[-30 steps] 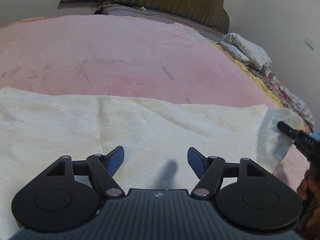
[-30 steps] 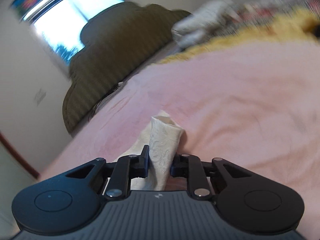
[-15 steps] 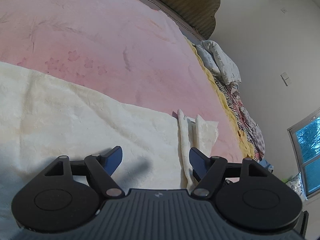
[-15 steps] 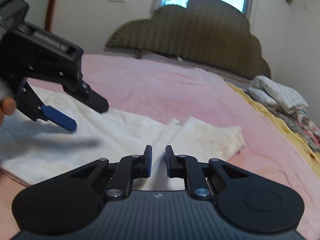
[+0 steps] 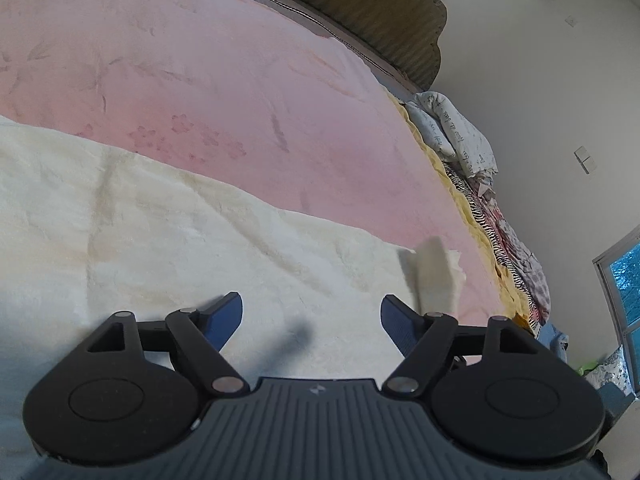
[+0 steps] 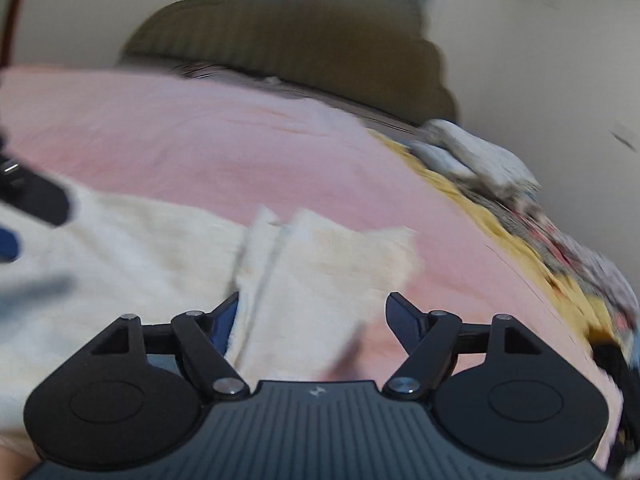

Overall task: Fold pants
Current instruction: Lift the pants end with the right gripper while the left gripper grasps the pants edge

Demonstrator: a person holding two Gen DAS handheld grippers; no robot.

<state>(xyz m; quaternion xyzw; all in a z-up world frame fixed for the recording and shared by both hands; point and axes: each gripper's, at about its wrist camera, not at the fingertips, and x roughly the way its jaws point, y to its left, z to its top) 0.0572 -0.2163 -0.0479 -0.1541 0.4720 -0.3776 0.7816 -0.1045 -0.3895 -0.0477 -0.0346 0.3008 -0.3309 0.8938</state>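
Cream fleece pants (image 5: 168, 236) lie flat across a pink bedspread (image 5: 200, 80). Their right end is folded back into a small flap (image 5: 434, 276). My left gripper (image 5: 312, 314) is open and empty, just above the cloth. In the blurred right wrist view the pants (image 6: 132, 256) show with the folded flap (image 6: 340, 256) lying flat. My right gripper (image 6: 312, 312) is open and empty, over the flap's near edge. The left gripper's fingers (image 6: 36, 200) show at the left edge of that view.
A dark padded headboard (image 5: 380, 4) stands at the far end of the bed. Pillows and patterned bedding (image 5: 464, 136) are piled along the bed's right side on a yellow blanket (image 6: 500, 236). A window (image 5: 624, 280) is at the right.
My right gripper let go of the pants end, which now lies folded back on the bed, and its jaws opened wide. The left gripper stayed open and turned to the right.
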